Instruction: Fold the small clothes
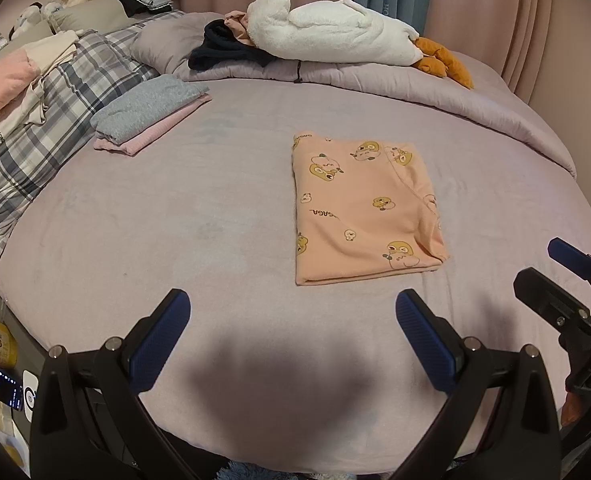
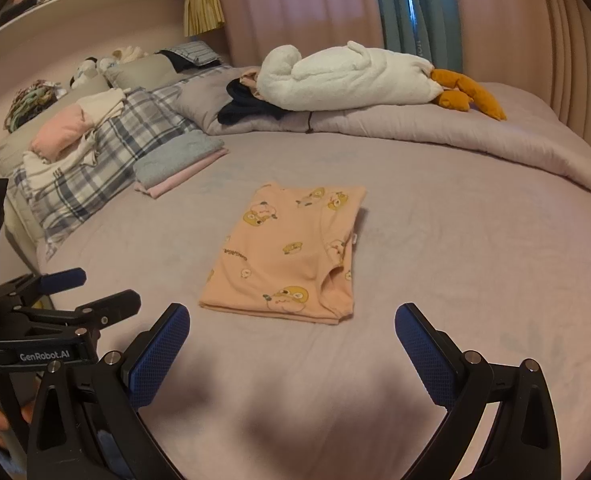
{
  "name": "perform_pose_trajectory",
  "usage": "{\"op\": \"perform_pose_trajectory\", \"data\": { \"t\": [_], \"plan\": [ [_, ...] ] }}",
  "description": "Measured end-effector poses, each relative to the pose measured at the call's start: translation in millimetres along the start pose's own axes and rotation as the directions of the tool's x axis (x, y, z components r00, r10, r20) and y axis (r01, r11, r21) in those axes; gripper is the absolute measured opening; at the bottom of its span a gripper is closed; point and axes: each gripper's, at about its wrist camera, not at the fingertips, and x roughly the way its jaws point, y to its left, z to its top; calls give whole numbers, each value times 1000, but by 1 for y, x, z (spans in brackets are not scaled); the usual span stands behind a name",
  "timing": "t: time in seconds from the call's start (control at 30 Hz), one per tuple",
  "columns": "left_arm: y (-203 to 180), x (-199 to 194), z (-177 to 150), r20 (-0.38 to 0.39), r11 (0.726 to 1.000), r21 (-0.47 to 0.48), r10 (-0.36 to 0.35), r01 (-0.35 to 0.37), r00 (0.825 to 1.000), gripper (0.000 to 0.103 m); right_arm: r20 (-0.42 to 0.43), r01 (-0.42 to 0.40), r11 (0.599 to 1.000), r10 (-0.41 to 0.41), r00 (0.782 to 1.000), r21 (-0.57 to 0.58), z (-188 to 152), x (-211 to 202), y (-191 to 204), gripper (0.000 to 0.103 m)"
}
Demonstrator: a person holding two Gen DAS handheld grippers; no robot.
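Note:
A peach garment with cartoon prints (image 1: pixel 365 210) lies folded into a flat rectangle on the lilac bed sheet (image 1: pixel 175 220); it also shows in the right wrist view (image 2: pixel 287 256). My left gripper (image 1: pixel 293 310) is open and empty, held above the sheet just short of the garment's near edge. My right gripper (image 2: pixel 291 322) is open and empty, close to the garment's near edge. The right gripper shows at the right edge of the left wrist view (image 1: pixel 551 272), and the left gripper at the left edge of the right wrist view (image 2: pixel 95 288).
A folded grey and pink stack (image 1: pixel 151 114) lies at the left by a plaid pillow (image 1: pixel 55 120) with loose clothes on it. A white goose plush (image 1: pixel 335 34) and dark clothes (image 1: pixel 223 50) rest on the rolled quilt (image 1: pixel 415 84) at the back.

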Motion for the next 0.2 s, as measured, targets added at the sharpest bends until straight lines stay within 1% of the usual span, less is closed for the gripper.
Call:
{"op": "perform_pose_trajectory", "data": {
  "t": [0.2],
  "plan": [
    [0,3,1,-8,1000,-4,4,-4,1000,103,0,0,1000,0,1000,-1,1,0,-1,102]
  ]
}}
